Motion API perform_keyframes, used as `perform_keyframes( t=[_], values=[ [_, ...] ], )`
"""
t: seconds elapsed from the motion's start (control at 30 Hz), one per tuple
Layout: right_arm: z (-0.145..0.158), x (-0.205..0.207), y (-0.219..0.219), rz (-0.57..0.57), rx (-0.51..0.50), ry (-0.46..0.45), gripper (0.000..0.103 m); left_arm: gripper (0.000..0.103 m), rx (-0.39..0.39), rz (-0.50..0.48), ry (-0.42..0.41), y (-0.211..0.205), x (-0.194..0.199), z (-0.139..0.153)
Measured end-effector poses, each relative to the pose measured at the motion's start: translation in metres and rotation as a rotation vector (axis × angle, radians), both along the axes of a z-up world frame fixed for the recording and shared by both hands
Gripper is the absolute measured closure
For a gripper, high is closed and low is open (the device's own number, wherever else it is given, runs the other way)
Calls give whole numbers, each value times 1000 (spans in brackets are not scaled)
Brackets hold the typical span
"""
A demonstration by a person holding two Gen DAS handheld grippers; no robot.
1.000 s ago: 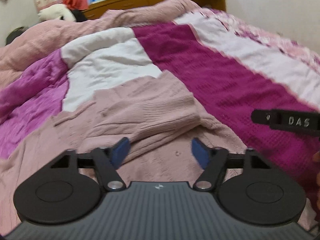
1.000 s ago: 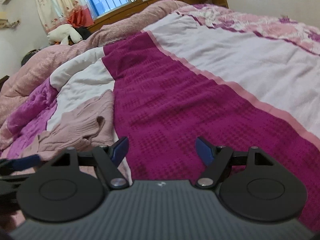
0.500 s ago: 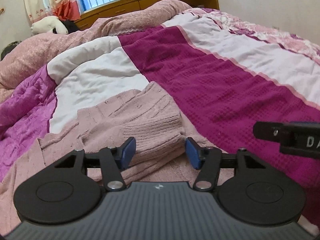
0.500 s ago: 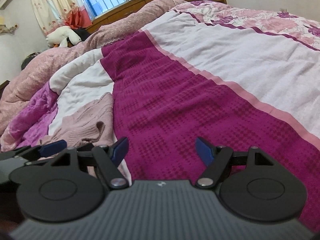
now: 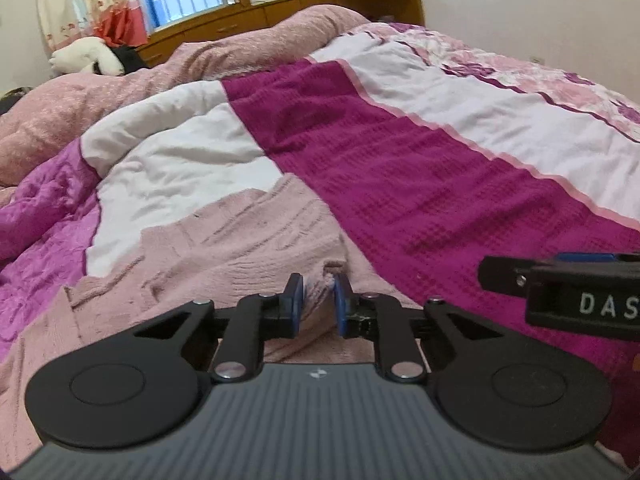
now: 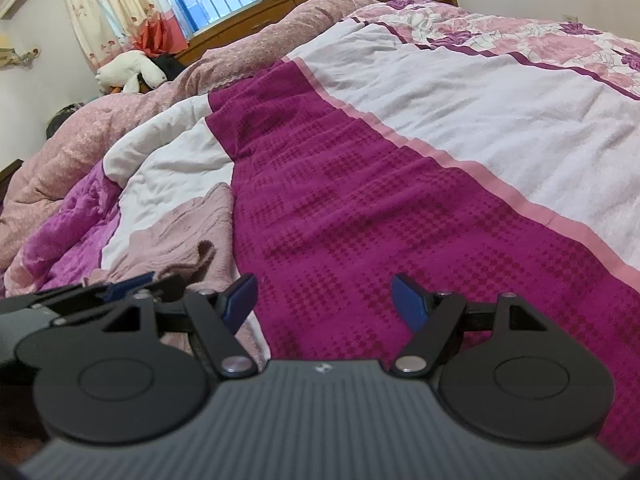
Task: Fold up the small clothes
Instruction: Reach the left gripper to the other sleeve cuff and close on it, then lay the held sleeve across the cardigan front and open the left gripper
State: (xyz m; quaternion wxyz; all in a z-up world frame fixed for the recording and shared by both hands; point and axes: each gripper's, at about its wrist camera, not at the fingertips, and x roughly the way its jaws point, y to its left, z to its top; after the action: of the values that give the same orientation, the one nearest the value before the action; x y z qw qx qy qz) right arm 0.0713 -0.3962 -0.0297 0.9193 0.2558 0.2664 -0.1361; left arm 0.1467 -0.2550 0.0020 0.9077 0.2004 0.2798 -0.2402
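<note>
A pale pink knitted sweater (image 5: 240, 240) lies on the bed, on the white and magenta blanket. My left gripper (image 5: 318, 300) is shut on a fold of the sweater's near edge, pinched between its blue pads. The sweater also shows in the right wrist view (image 6: 176, 236), at the left. My right gripper (image 6: 324, 300) is open and empty, low over the magenta blanket (image 6: 360, 208) just right of the sweater. The right gripper's finger shows at the right edge of the left wrist view (image 5: 560, 284), and the left gripper shows at the lower left of the right wrist view (image 6: 100, 292).
The bed carries a white and magenta blanket (image 5: 400, 168) with a floral band (image 5: 520, 68) at the right. A bunched pink duvet (image 5: 120, 92) lies at the back left. A stuffed toy (image 6: 132, 72), curtains and a wooden headboard (image 5: 320, 0) stand behind.
My left gripper moved down and forward onto the sweater and closed from open on its edge. The right gripper stayed open and shifted slightly.
</note>
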Motion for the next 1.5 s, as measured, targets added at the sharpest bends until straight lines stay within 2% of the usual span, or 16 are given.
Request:
perform_keyframes(
  t=[0.13, 0.23, 0.33, 0.43, 0.5, 0.57, 0.63, 0.7, 0.73, 0.8, 0.87, 1.07, 1.17, 1.33, 1.5],
  values=[
    [0, 0, 1, 3, 0, 0, 28, 82, 56, 81, -31, -1, 7, -4],
    [0, 0, 0, -2, 10, -3, 28, 73, 84, 76, 26, -3, 15, -14],
    [-1, 0, -1, -4, 17, -3, 28, 62, 125, 82, -1, -8, 15, -22],
    [-1, 0, -1, -3, 19, -3, 28, 49, 116, 82, 18, -10, 20, -23],
    [-1, 0, -1, -3, 20, -4, 28, 36, 109, 84, 26, -9, 25, -22],
    [-1, 0, -1, -2, 24, -4, 28, 33, 117, 91, 36, -10, 31, -23],
    [-1, 0, 0, -1, 24, -3, 28, 38, 111, 78, 35, -9, 36, -24],
    [-1, 0, 0, 0, 21, -1, 28, 86, 117, 53, 23, -9, 33, -22],
    [-2, 1, 0, 0, 22, 1, 28, 88, 129, 58, -3, -9, 30, -19],
    [-2, 1, 0, -2, 25, 1, 28, 90, 140, 76, -69, -8, 22, -10],
    [-2, 1, 0, 2, 20, 2, 28, 90, 118, 106, -94, 0, 19, 2],
    [-3, 1, 2, 10, 12, 6, 28, 90, 26, 315, -183, 58, 22, 47],
    [-3, 2, 4, 9, 6, 8, 27, 90, 48, 430, -244, 96, 28, 59],
    [-4, 4, 8, 18, -12, 15, 26, 90, 61, 565, -194, 157, 42, 58],
    [-6, 6, 13, 30, -35, 23, 26, 90, 80, 701, -145, 208, 48, 36]
  ],
)
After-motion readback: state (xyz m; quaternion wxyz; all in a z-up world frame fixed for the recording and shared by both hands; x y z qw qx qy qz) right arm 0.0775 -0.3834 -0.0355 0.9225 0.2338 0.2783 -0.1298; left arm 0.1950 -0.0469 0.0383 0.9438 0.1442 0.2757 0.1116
